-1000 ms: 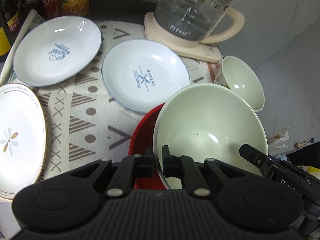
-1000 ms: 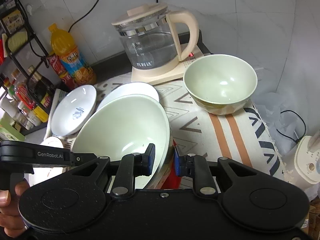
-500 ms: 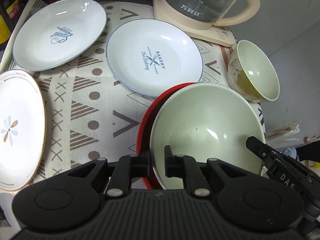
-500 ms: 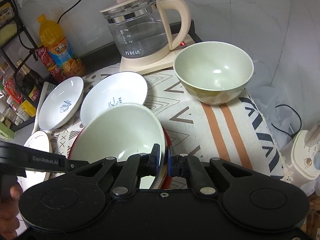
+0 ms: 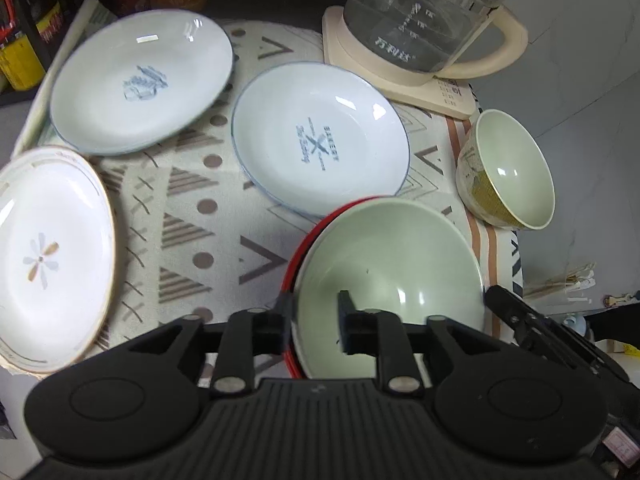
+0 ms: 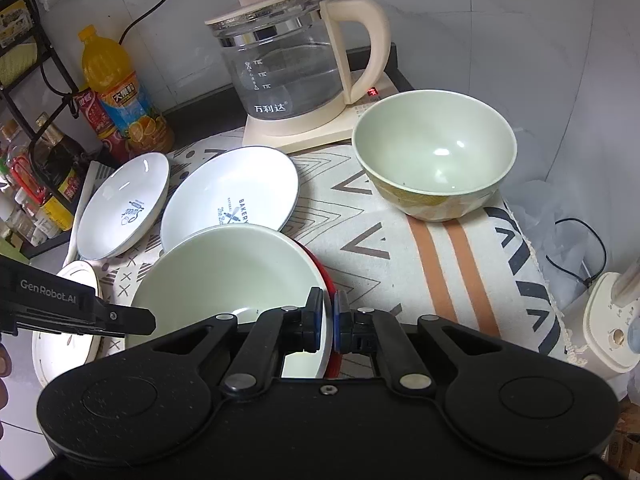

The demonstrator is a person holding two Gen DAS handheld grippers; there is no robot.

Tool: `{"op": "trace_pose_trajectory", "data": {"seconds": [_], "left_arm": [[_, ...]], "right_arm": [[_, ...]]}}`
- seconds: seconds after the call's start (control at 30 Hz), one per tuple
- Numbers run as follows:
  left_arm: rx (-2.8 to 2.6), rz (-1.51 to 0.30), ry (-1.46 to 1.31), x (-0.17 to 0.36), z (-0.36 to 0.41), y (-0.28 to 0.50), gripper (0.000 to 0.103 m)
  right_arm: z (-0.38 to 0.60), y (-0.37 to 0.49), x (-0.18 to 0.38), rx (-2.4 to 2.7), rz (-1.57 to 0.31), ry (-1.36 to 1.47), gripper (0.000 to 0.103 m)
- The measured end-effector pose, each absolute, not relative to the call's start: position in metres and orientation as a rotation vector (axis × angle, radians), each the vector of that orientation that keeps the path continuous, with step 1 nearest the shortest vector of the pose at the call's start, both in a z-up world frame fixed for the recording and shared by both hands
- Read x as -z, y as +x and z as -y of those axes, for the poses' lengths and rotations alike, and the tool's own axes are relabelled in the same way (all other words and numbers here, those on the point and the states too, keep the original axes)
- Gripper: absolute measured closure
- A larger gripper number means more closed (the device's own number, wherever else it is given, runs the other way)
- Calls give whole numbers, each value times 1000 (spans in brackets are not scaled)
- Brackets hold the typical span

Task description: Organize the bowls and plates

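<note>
A pale green shallow bowl (image 5: 388, 264) sits nested in a red bowl (image 5: 316, 220) on the patterned cloth; it also shows in the right wrist view (image 6: 224, 276). My left gripper (image 5: 314, 316) straddles their near left rim with its jaws apart. My right gripper (image 6: 328, 320) is shut on the right rim of the stacked bowls. A deep green bowl (image 6: 436, 152) stands at the right. A "Bakery" plate (image 5: 320, 136), a second blue-rimmed plate (image 5: 140, 80) and a gold-rimmed flower plate (image 5: 48, 256) lie on the cloth.
A glass kettle (image 6: 288, 68) on its cream base stands at the back. An orange juice bottle (image 6: 120, 96) and a rack of condiment bottles (image 6: 36, 160) are at the back left. A white appliance (image 6: 612, 328) sits beyond the cloth's right edge.
The stacked bowls have come down from tilted to level on the cloth. My left gripper's jaws have opened around the rim. My right gripper has closed on the rim.
</note>
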State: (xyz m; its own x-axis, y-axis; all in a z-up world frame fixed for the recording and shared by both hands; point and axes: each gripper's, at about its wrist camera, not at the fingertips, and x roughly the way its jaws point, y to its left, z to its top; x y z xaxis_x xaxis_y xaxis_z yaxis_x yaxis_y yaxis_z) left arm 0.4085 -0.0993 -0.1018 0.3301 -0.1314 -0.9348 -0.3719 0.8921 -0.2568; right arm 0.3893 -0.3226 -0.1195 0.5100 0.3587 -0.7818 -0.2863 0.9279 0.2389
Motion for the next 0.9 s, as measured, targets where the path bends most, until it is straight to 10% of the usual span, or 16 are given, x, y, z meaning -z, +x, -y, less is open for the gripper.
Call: {"op": "trace_pose_trajectory", "data": {"seconds": [0.13, 0.6, 0.9], "left_arm": [[-160, -1201, -457, 93, 103, 415, 61], [-97, -1139, -400, 85, 137, 454, 52], [-63, -1106, -417, 90, 161, 483, 20]], "right_arm": [[330, 390, 111, -410, -937, 113, 81], [369, 411, 102, -334, -865, 249, 39], [392, 431, 108, -286, -864, 311, 6]]}}
